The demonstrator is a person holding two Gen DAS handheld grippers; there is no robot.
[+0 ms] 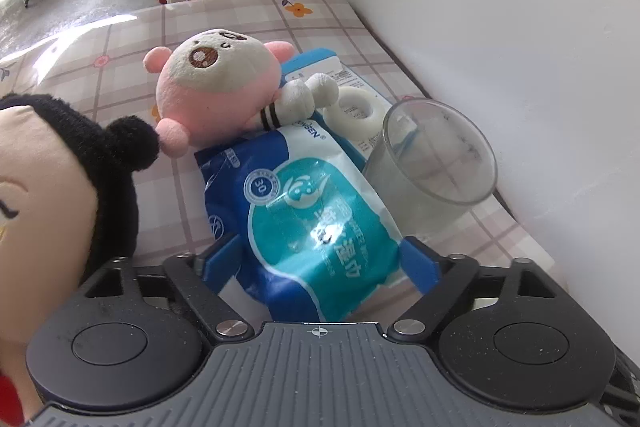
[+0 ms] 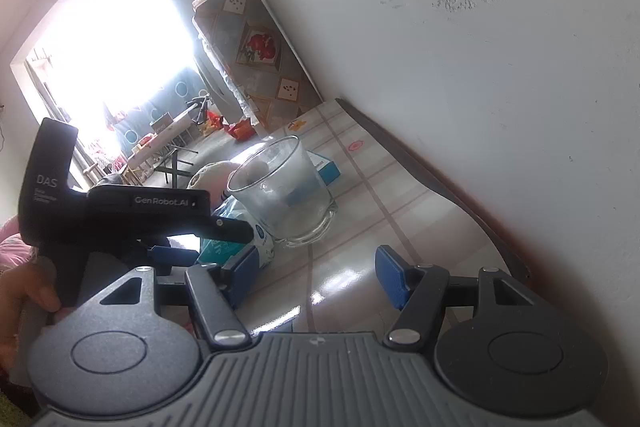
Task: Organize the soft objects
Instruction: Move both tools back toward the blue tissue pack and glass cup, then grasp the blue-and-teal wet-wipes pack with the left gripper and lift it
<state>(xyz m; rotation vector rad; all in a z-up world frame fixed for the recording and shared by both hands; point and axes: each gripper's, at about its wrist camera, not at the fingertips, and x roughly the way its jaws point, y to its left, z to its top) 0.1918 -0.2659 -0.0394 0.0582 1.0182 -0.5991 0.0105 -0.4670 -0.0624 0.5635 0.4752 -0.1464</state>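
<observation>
A table (image 1: 132,39) covered with a pale checked cloth is seen against a white wall (image 1: 500,27), and everything else is laid upon it. At the left edge of the left wrist view, a large plush doll with black hair (image 1: 52,163) is cut off by the frame. A pink and white plush toy (image 1: 218,89) is laid further back, its body resting on a blue and white box (image 1: 320,63). A blue and teal wet wipes pack (image 1: 316,215) is stretched from beneath the plush toy toward the camera. Just beside the pack, toward the wall, a clear glass cup (image 1: 434,163) is stood upright. A white ring (image 1: 354,109) is placed on the box, between the plush toy and the cup.

The near end of the pack is bracketed by the left gripper (image 1: 324,259); its blue pads are set against both sides of the pack, whose wrapper is bunched between them.

In the right wrist view the right gripper (image 2: 316,271) is held with its jaws apart over bare cloth, nothing between them, the cup standing ahead of it. The left gripper's black body is seen at the left of that view, held by a hand (image 2: 24,303).
</observation>
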